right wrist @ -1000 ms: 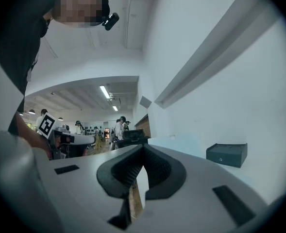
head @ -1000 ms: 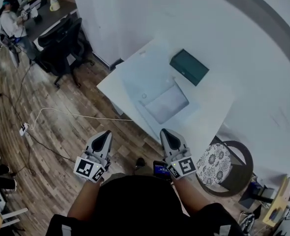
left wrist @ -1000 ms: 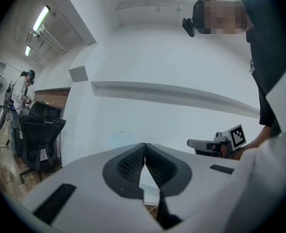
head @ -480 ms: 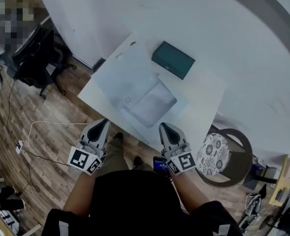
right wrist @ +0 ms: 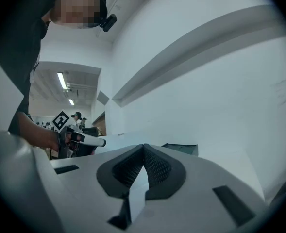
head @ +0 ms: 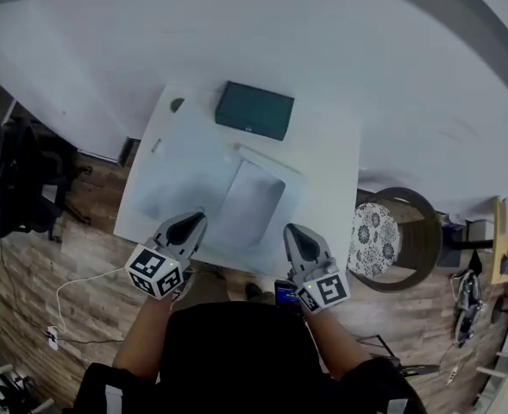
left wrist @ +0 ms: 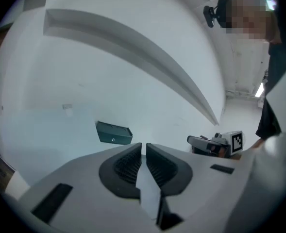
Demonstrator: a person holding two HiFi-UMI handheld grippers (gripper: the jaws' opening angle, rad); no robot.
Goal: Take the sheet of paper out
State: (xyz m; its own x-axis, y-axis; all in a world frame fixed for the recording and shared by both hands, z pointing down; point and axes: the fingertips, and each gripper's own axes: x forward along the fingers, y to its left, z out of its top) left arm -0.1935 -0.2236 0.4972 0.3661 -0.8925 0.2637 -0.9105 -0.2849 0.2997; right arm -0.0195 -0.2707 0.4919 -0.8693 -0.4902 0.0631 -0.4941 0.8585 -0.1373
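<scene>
Office chair [head: 22, 188]: dark, on the wooden floor [head: 90, 257] at the far left; a second ago it stood further up the head view, beside a desk with a person that is now out of view.
Left tongs [head: 199, 219]: jaws opening, only a thin slit between the pads, nothing in it. The tip now reaches the near edge of the worktop; a second ago it hung over the floor.
Worktop [head: 327, 171]: white, against the wall, now closer and more square-on than before.
Green box [head: 254, 110]: closed, at the back of the worktop, beyond the paper.
Sheet of paper [head: 252, 203]: greyish, flat inside a pale cover near the front edge, between the two tongs tips; unmoved on the worktop.
Right tongs [head: 291, 230]: jaws together, empty, tip at the front edge, right of the paper.
Stool [head: 374, 238]: patterned cushion, just right of the worktop.
</scene>
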